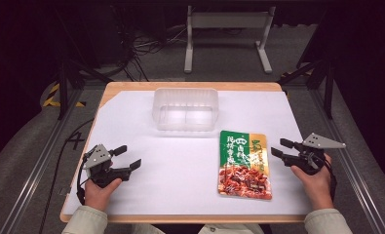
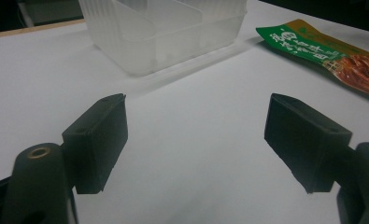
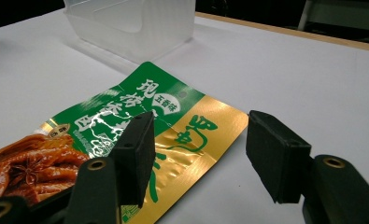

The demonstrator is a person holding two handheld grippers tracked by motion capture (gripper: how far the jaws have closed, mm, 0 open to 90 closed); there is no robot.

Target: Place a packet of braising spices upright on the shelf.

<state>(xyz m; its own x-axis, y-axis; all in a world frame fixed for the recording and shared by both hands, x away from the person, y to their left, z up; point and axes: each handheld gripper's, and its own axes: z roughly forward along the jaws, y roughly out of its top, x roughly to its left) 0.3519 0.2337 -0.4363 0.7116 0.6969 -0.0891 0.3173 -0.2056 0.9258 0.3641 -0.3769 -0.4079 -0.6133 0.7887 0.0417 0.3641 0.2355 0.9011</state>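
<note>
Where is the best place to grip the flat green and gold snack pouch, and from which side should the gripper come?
Probably the gold right edge of the flat green and gold snack pouch, near its upper corner. It lies flat on the white table sheet, so a low approach from the right by the open right gripper, already beside that edge, seems easiest.

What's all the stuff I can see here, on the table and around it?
Snack packet: one, green, gold and red, flat on the sheet, right of centre.
Plastic container: one, clear, empty, at the far middle of the sheet.
Sheet: one, white, covers most of the table.
Table: one, light wood edge.
Metal stand: one, grey, on the floor beyond the table.
Cables: several, dark, on the far floor.
Left gripper: one, black, open, over the sheet's left side.
Right gripper: one, black, open, beside the packet's right edge.
</note>
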